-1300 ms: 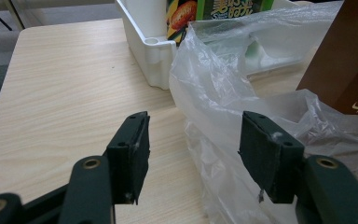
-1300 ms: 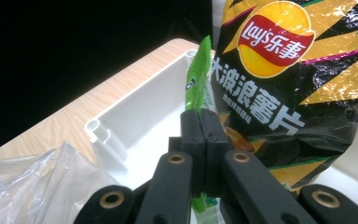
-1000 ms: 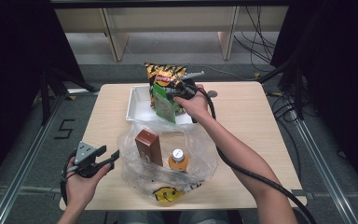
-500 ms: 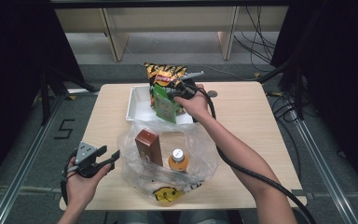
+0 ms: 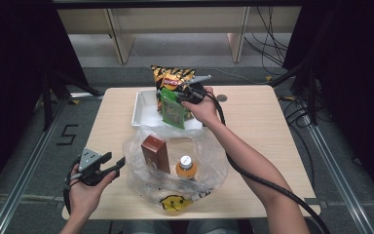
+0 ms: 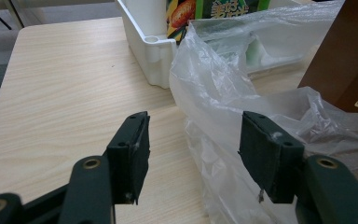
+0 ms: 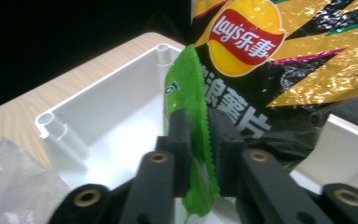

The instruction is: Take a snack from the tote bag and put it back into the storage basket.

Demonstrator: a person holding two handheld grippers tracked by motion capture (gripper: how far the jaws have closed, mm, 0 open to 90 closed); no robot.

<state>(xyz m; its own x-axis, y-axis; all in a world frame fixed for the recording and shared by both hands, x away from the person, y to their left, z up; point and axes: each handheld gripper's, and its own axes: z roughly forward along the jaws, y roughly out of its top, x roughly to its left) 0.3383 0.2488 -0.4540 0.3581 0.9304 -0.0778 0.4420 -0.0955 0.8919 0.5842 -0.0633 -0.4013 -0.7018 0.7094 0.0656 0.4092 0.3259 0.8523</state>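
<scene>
My right gripper [image 5: 176, 95] [image 7: 199, 135] reaches over the white tray [image 5: 143, 111] [image 7: 116, 107]. The top seal of a green snack bag [image 5: 173, 110] [image 7: 191, 112] stands between its jaws. They have just been opening and now sit loosely around the seal. The green bag stands in the tray and leans against a black and yellow chips bag [image 5: 173, 76] [image 7: 270, 60]. My left gripper [image 5: 113, 161] [image 6: 193, 149] is open at the table's near left, with its right jaw beside the clear plastic bag [image 5: 207, 146] [image 6: 223, 93].
Inside the plastic bag stand a brown box [image 5: 155, 152] [image 6: 345, 60] and an orange bottle [image 5: 186, 166] with a white cap. The tray [image 6: 149, 51] lies just behind the bag. Bare tabletop stretches to the left and right.
</scene>
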